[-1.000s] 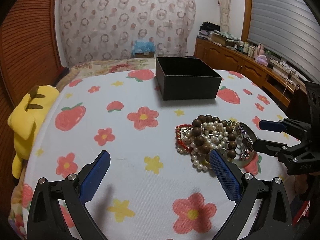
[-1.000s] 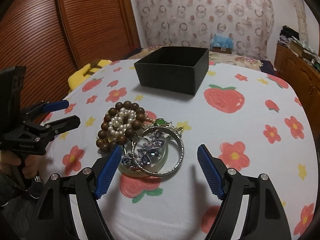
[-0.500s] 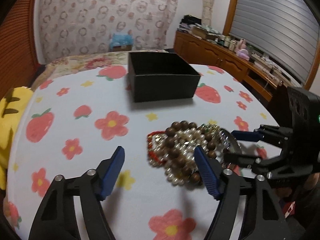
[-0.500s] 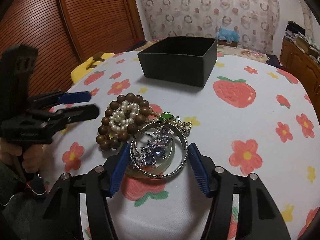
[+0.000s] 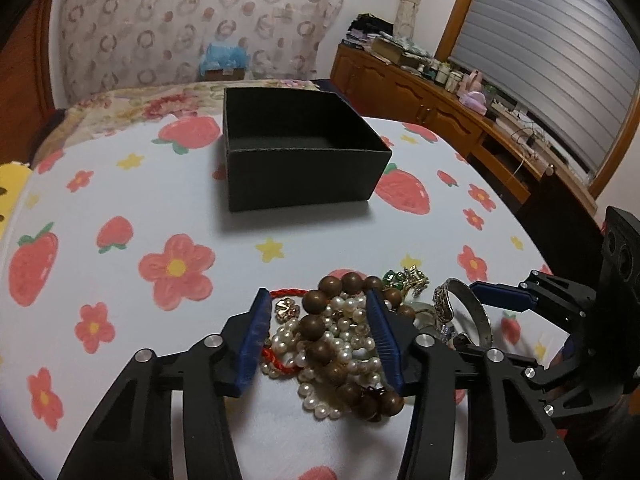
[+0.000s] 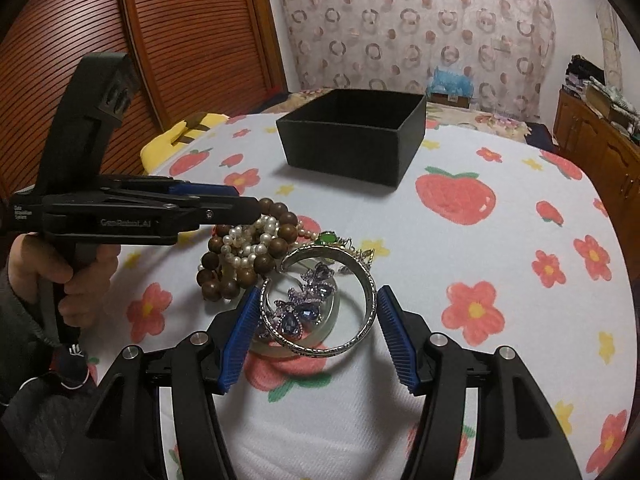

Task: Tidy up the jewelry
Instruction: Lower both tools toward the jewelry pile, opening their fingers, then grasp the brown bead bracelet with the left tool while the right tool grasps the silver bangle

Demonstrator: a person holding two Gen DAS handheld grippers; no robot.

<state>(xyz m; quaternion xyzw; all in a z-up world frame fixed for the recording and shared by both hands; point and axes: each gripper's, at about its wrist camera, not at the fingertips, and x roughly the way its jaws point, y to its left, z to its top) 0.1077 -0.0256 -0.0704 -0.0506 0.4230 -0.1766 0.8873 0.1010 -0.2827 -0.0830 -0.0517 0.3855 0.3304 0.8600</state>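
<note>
A heap of jewelry lies on the flowered cloth: brown wooden beads [image 5: 320, 350], pearl strands [image 5: 344, 324], a red cord [image 5: 286, 294], and a silver bangle [image 6: 320, 308] over a purple gem piece [image 6: 304, 312]. My left gripper [image 5: 322, 336] is open, its blue pads on either side of the beads and pearls. My right gripper [image 6: 316, 332] is open, its pads flanking the bangle. An open, empty black box [image 5: 296, 152] stands behind the heap; it also shows in the right wrist view [image 6: 356, 136].
A yellow plush toy [image 6: 184, 132] lies at the table's left edge. A wooden sideboard [image 5: 440, 100] with clutter runs along the right wall. A slatted wooden door [image 6: 80, 60] stands at the left.
Both grippers have moved in on the heap and narrowed. The left one now straddles the beads and pearls, the right one straddles the bangle.
</note>
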